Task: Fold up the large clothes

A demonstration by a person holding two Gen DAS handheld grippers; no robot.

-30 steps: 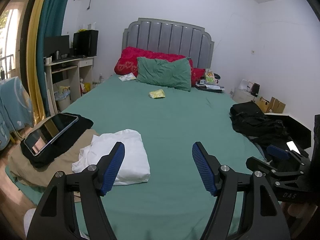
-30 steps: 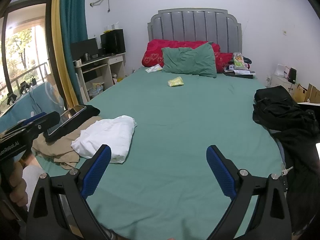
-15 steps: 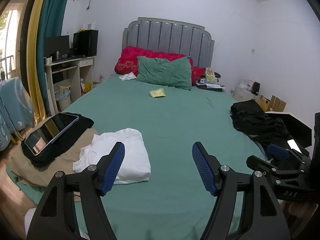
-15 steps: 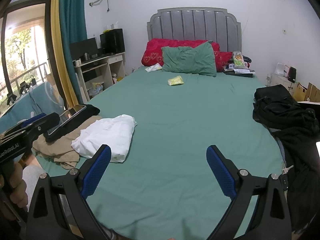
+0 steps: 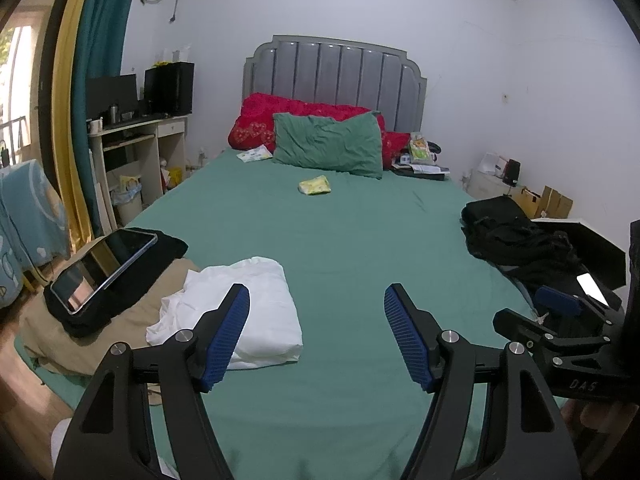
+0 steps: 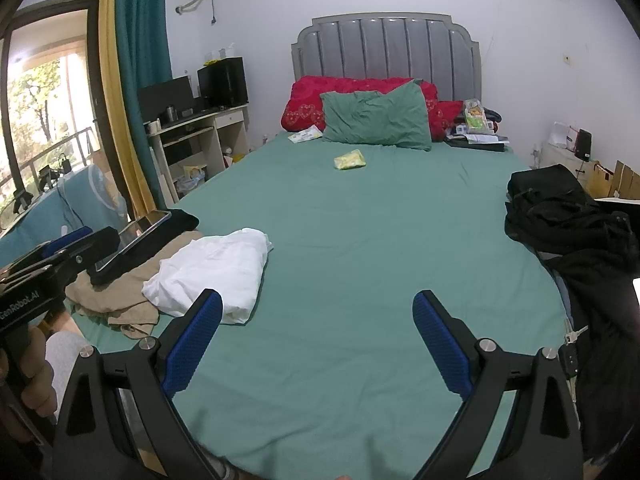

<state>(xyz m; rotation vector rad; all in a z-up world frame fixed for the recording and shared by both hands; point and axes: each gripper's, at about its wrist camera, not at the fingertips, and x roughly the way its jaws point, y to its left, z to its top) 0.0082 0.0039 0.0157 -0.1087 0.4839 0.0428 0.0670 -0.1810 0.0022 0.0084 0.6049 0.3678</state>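
Both grippers hang over the foot edge of the bed [image 5: 340, 240], each with its jaws wide apart and holding nothing. The left gripper [image 5: 316, 336] points up the middle of the green sheet; the right gripper [image 6: 316, 344] does the same from a little further right, and its body shows at the right edge of the left wrist view.

The middle of the bed, from the foot edge up to the pillows, is bare sheet with only one small yellow packet [image 5: 315, 186] lying on it near the head end. The clothes sit along the two side edges.

At the left foot corner lie three garments: one white garment [image 5: 236, 308], loosely folded and nearest the middle; one tan garment [image 6: 116, 292] under it and reaching the corner; one black garment [image 5: 160, 256] at the left edge, with one tablet [image 5: 104, 268] lying tilted on top of it.

Along the right edge lies one heap of black clothes [image 6: 560, 216], running down to the right foot corner; how many pieces are in it I cannot tell.

At the head edge are two pillows, one green pillow [image 5: 328, 146] leaning in front of one red pillow [image 5: 260, 120], and a small clutter of packets and papers [image 6: 476, 128] at the right head corner.
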